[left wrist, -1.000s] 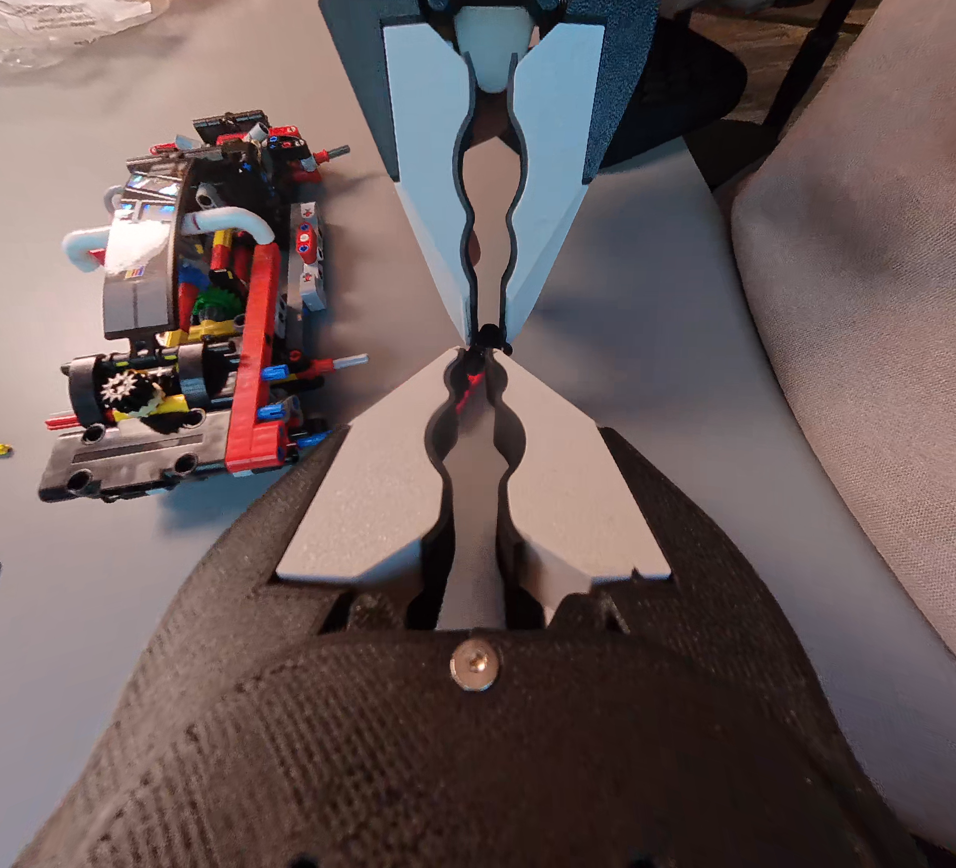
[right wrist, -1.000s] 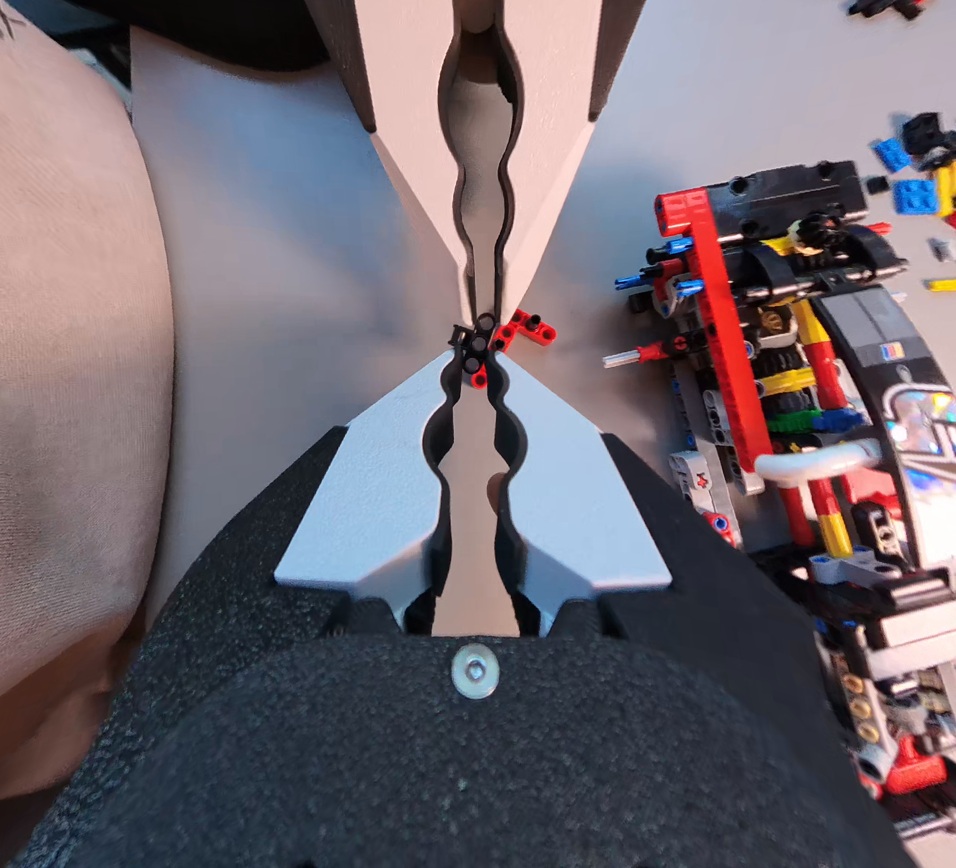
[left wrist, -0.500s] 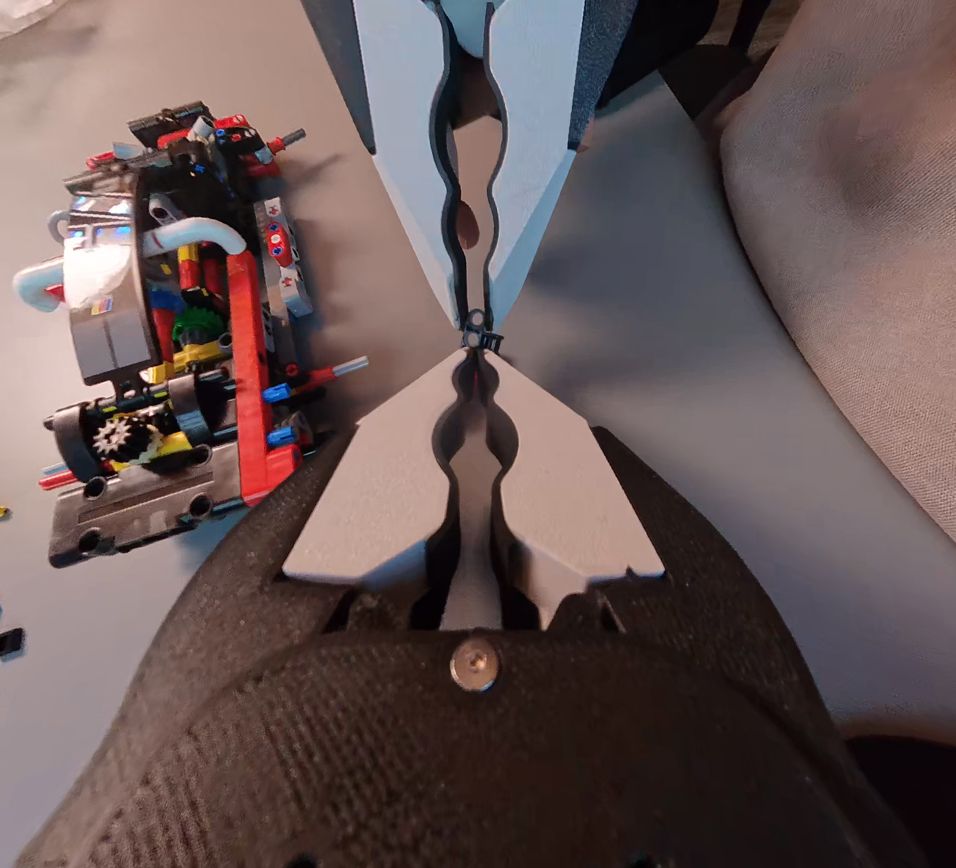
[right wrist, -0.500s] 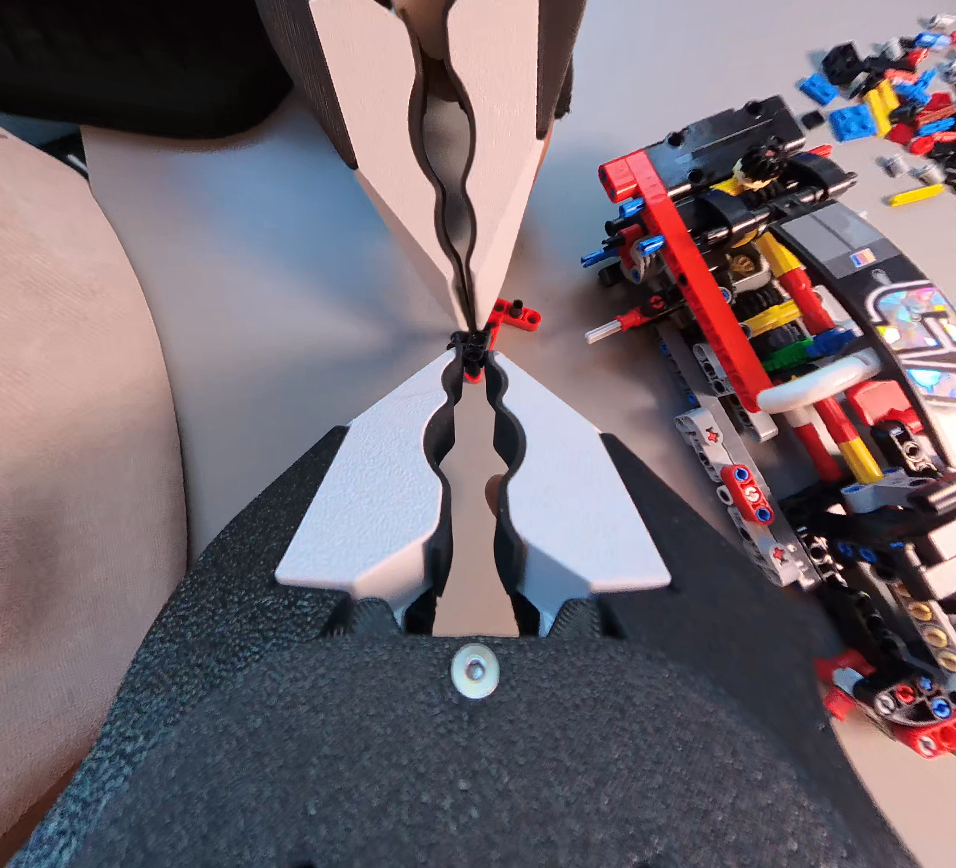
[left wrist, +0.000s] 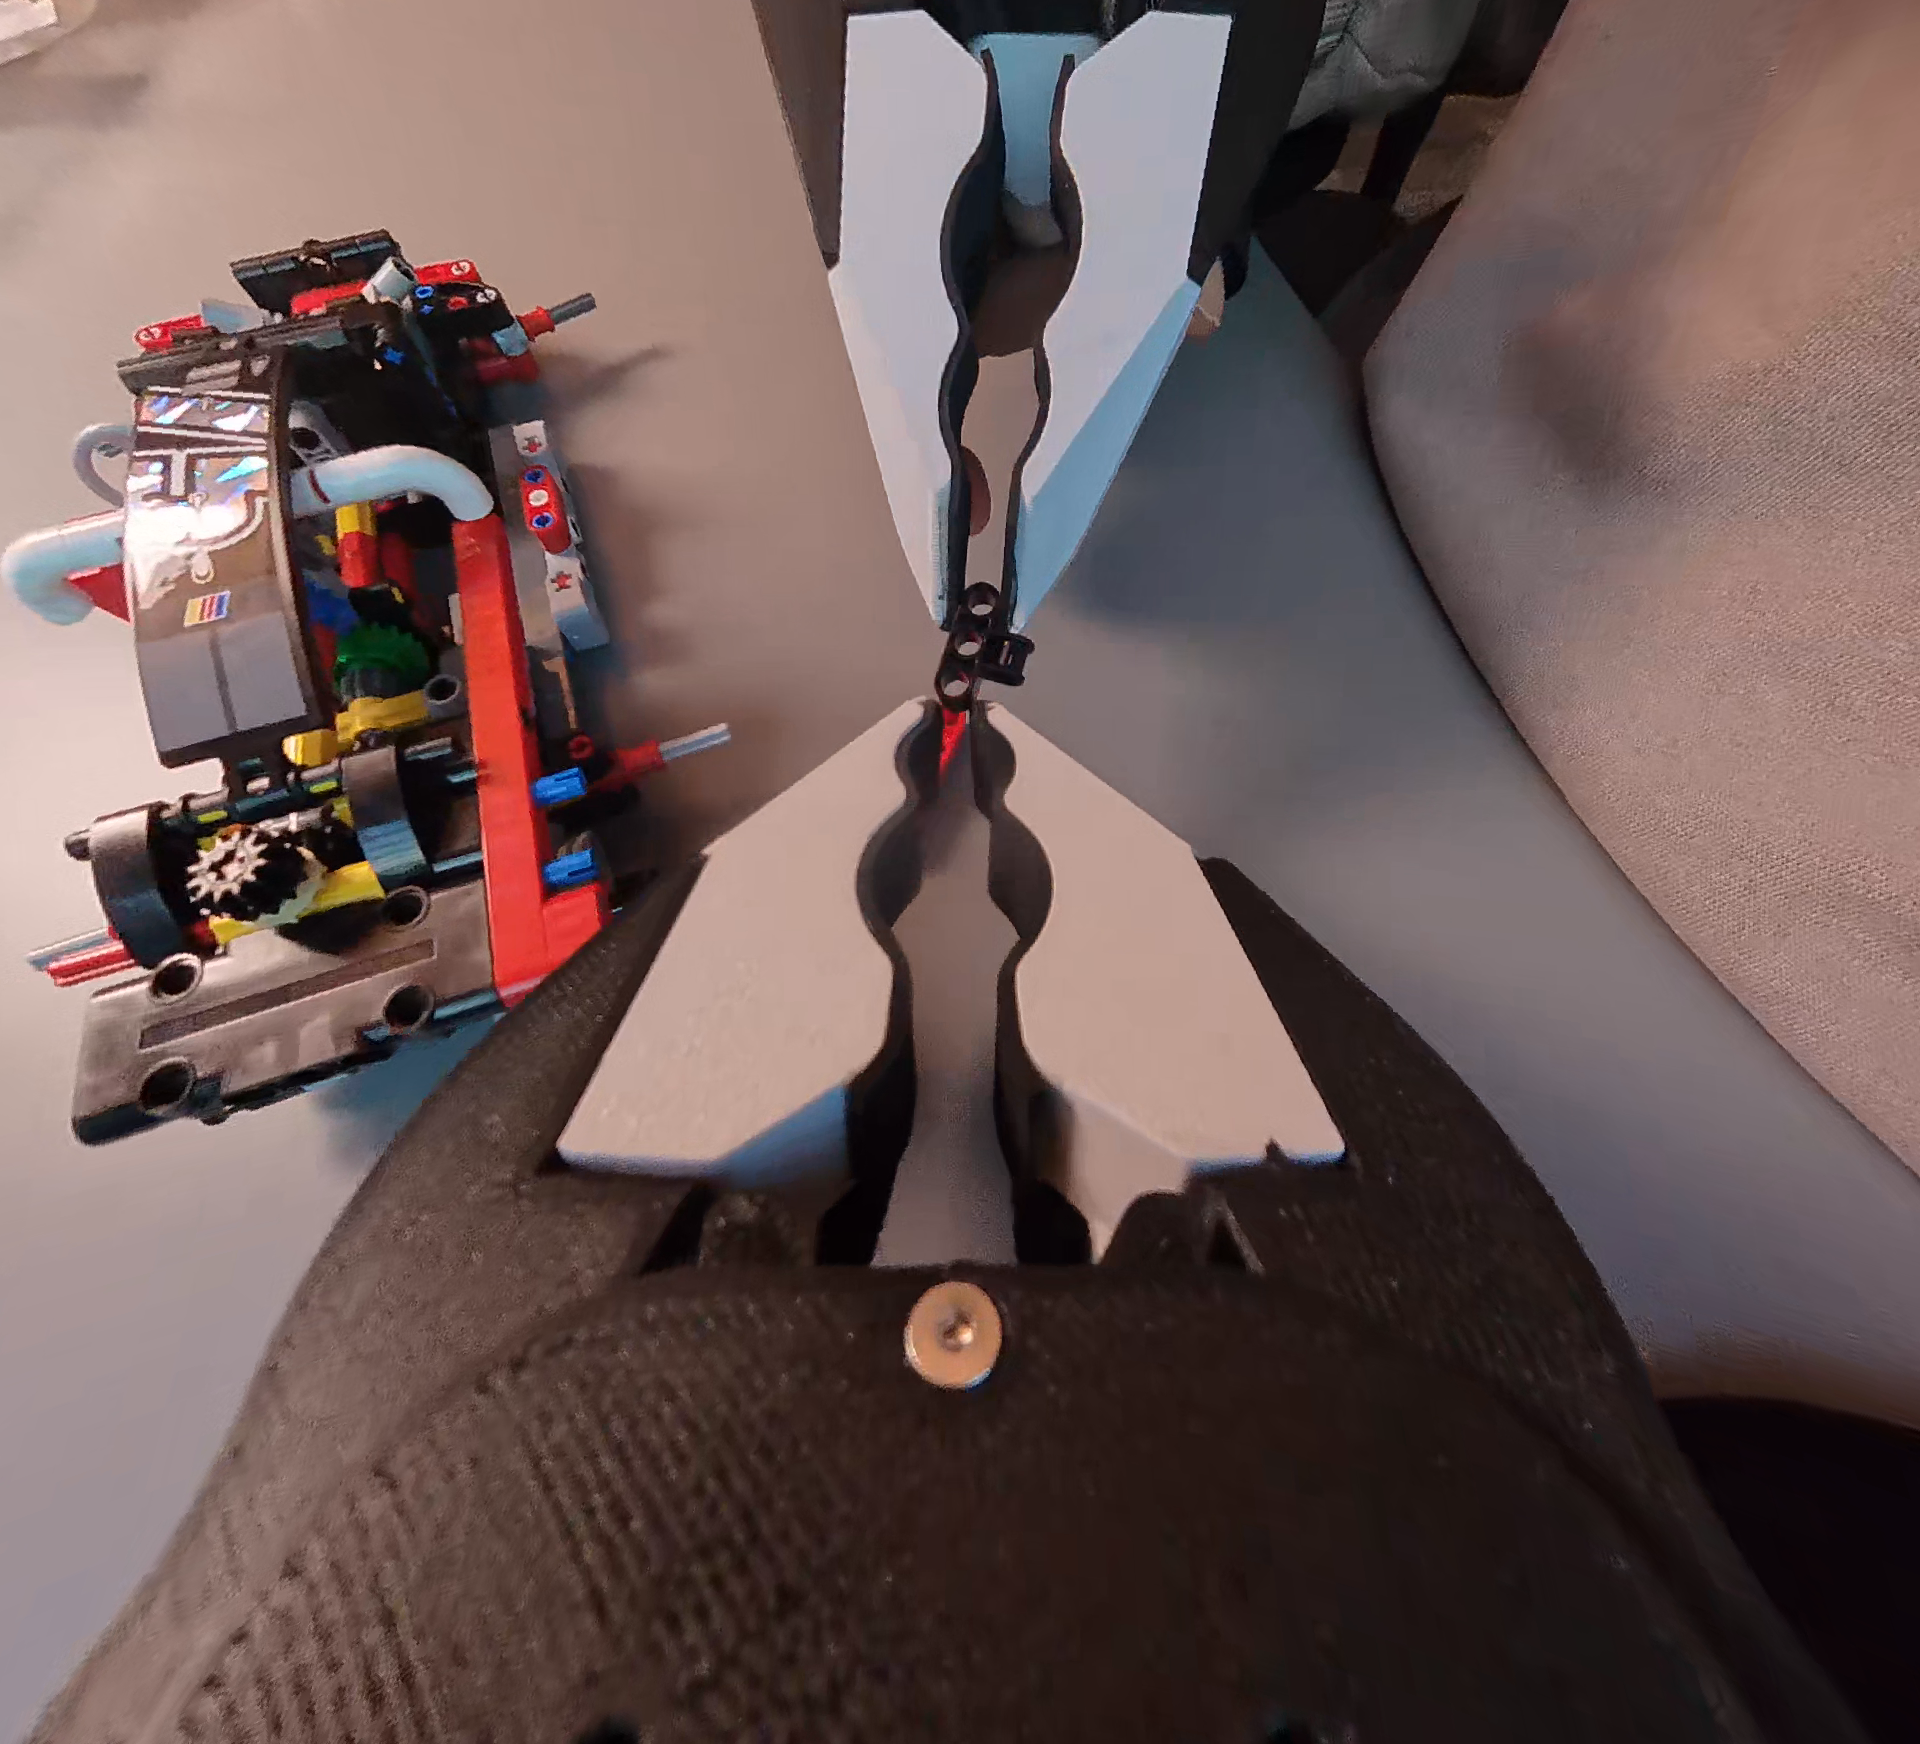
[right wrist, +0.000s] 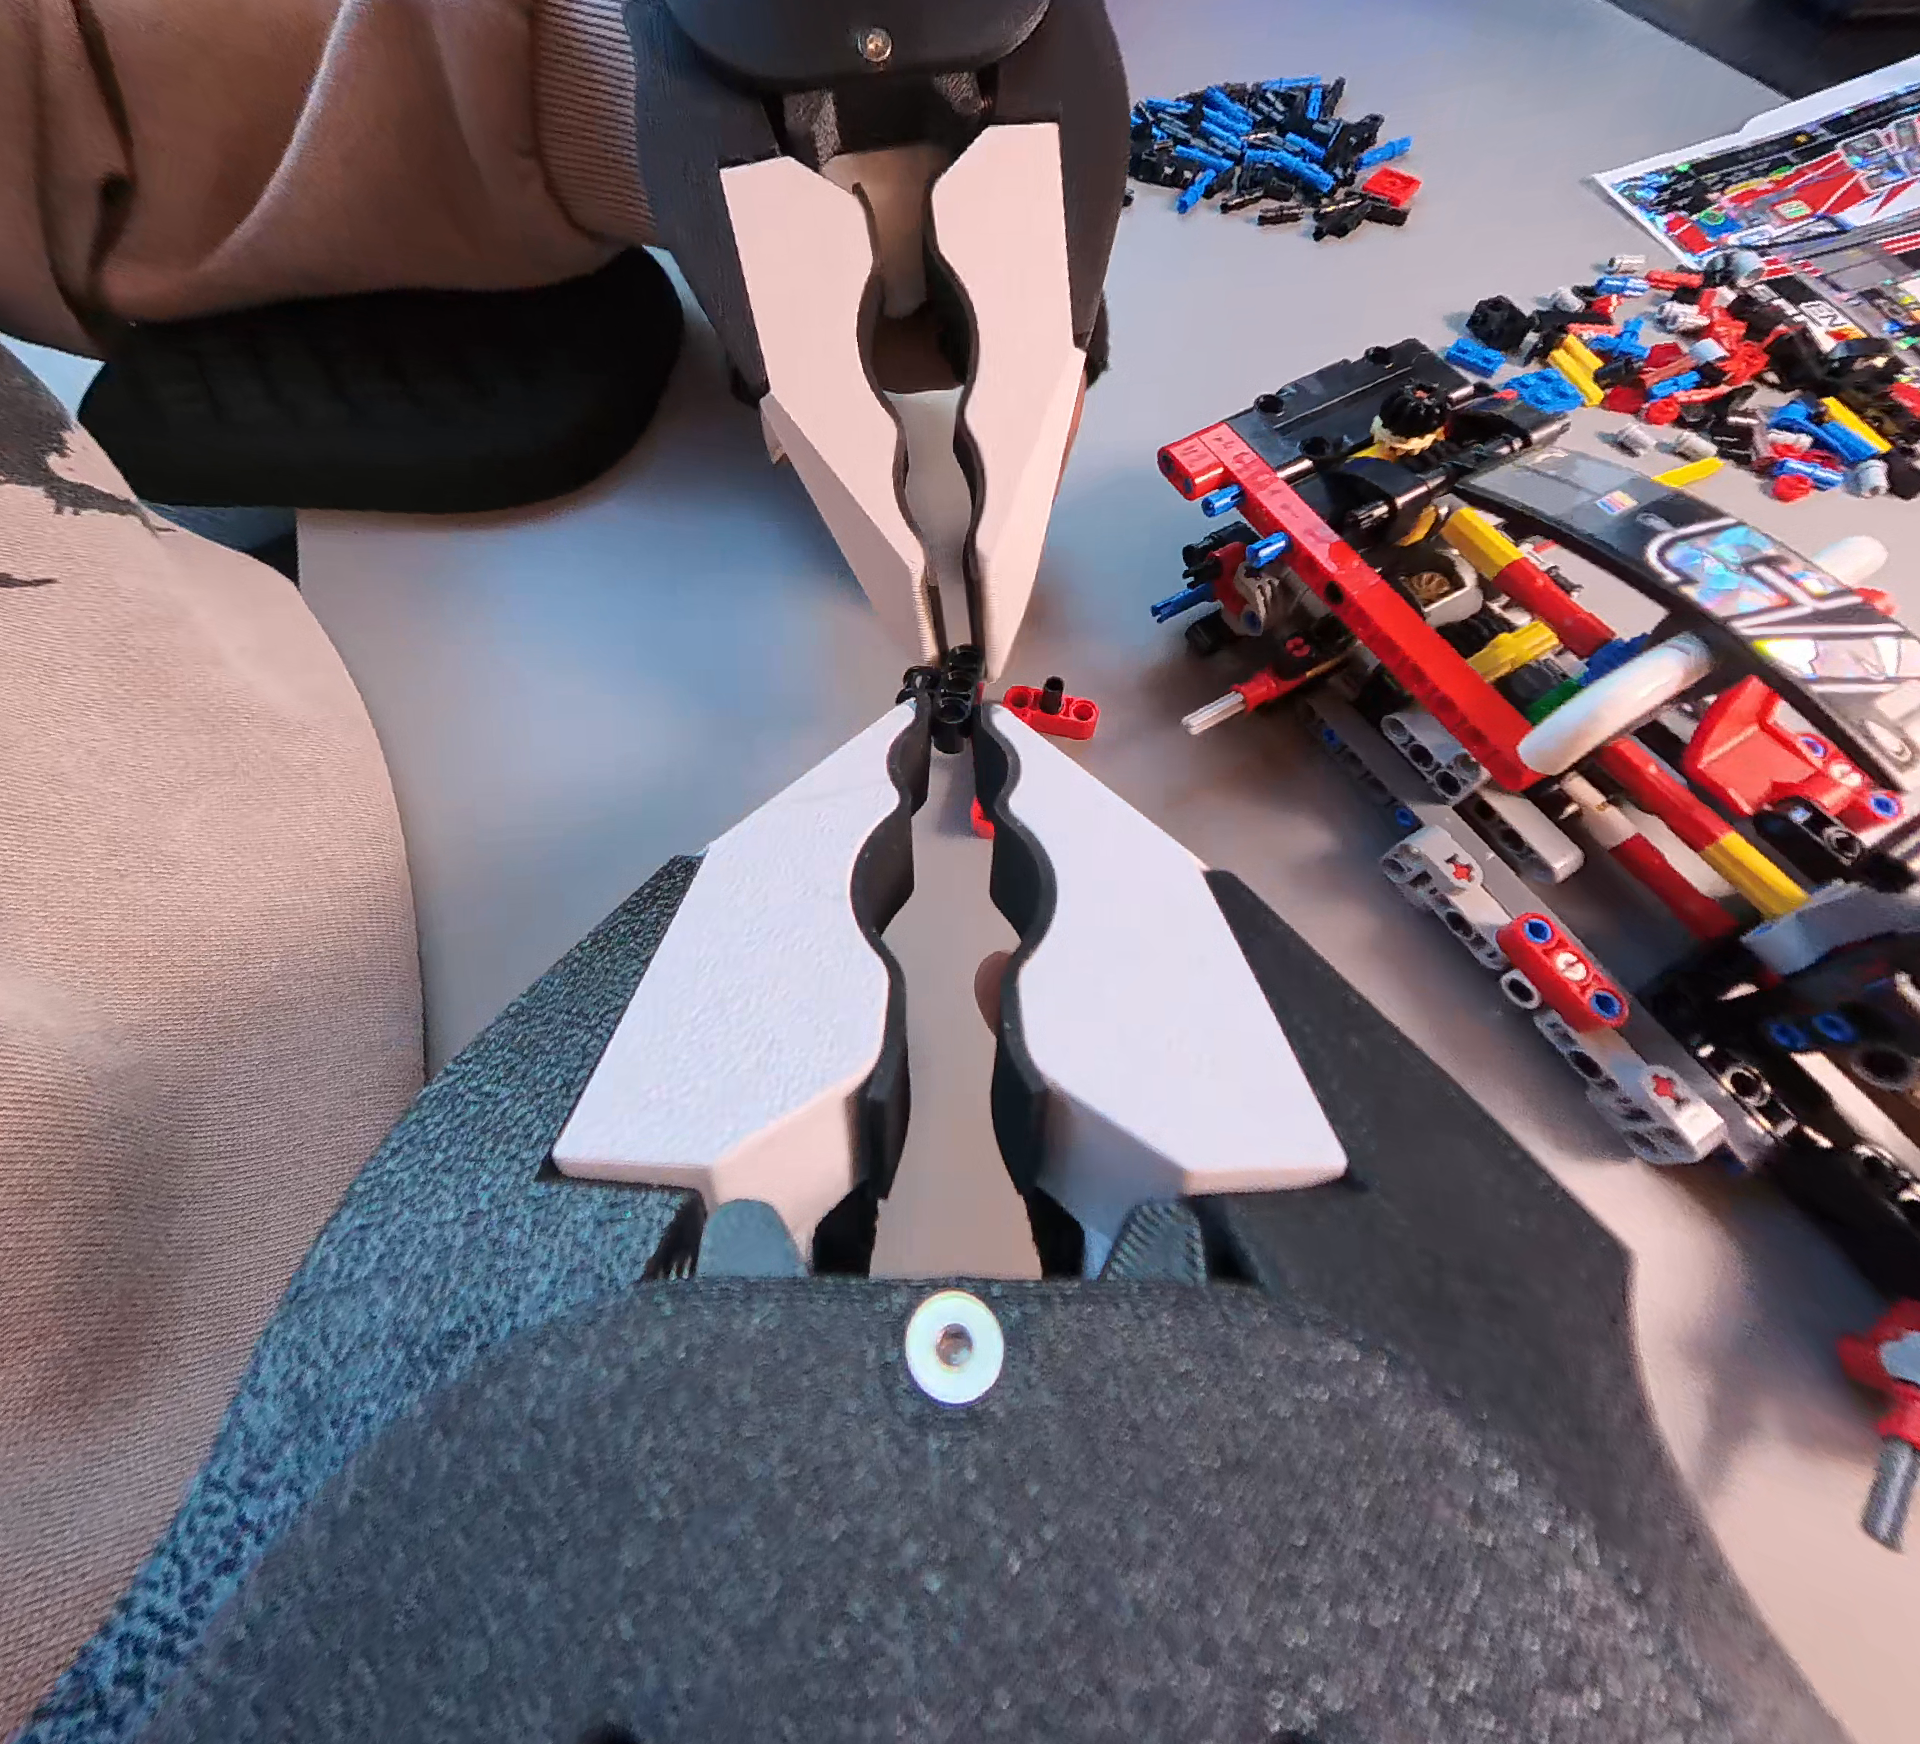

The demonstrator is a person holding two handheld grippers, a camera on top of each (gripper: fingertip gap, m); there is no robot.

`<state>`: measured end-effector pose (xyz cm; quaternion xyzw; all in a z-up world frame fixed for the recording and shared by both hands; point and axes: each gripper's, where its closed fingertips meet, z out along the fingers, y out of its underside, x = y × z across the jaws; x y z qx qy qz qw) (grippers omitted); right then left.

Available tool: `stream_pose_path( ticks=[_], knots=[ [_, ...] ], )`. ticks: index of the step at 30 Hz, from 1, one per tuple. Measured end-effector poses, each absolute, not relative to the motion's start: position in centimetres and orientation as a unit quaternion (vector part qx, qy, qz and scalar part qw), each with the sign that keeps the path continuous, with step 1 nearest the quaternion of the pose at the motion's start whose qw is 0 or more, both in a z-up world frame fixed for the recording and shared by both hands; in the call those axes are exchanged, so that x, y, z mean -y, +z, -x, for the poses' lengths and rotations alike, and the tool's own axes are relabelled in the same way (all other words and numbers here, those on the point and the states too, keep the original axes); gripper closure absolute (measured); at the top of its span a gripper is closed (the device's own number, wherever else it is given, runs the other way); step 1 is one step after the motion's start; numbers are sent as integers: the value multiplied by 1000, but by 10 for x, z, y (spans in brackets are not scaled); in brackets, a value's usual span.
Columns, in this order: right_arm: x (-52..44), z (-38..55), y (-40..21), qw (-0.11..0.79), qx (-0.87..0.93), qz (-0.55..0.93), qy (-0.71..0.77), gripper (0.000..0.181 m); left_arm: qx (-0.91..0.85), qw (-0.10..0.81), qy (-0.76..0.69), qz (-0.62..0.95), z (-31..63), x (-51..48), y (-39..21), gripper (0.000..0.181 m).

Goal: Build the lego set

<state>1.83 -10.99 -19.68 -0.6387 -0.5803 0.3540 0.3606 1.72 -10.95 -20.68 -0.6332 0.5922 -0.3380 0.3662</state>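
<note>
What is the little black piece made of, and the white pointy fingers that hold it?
The little black piece looks like hard, slightly glossy plastic: crisp moulded round holes. The white fingers of the left hand-held gripper look like matt, faintly grainy plastic, maybe printed, with black wavy linings that could be rubber; I cannot be sure.

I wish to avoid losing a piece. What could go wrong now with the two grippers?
The black piece in the right gripper and the red piece in the left gripper are pinched only at the fingertips; pushing may twist one out. A dropped piece could roll off the near table edge.
</note>
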Motion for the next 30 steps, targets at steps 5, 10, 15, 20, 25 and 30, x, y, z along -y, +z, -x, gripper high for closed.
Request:
stream_pose_path(
  ticks=[5, 10, 15, 20, 25, 30],
  knots=[
    [108, -20, -201, 363, 575, 644, 352, 176, -608, 354, -338, 625, -19, 109, -208, 173],
    [106, -19, -205, 363, 571, 646, 353, 176, -616, 349, -333, 623, -19, 107, -210, 174],
    [105, -19, -210, 362, 576, 646, 346, 176, -622, 344, -332, 620, -19, 105, -211, 176],
    [105, -18, -212, 359, 578, 647, 346, 176, -628, 338, -328, 619, -19, 105, -213, 176],
    [105, -18, -215, 357, 583, 648, 335, 176, -649, 331, -298, 617, -18, 104, -217, 176],
    [103, -18, -218, 351, 581, 655, 332, 176, -657, 321, -289, 618, -18, 103, -219, 176]
  ],
)
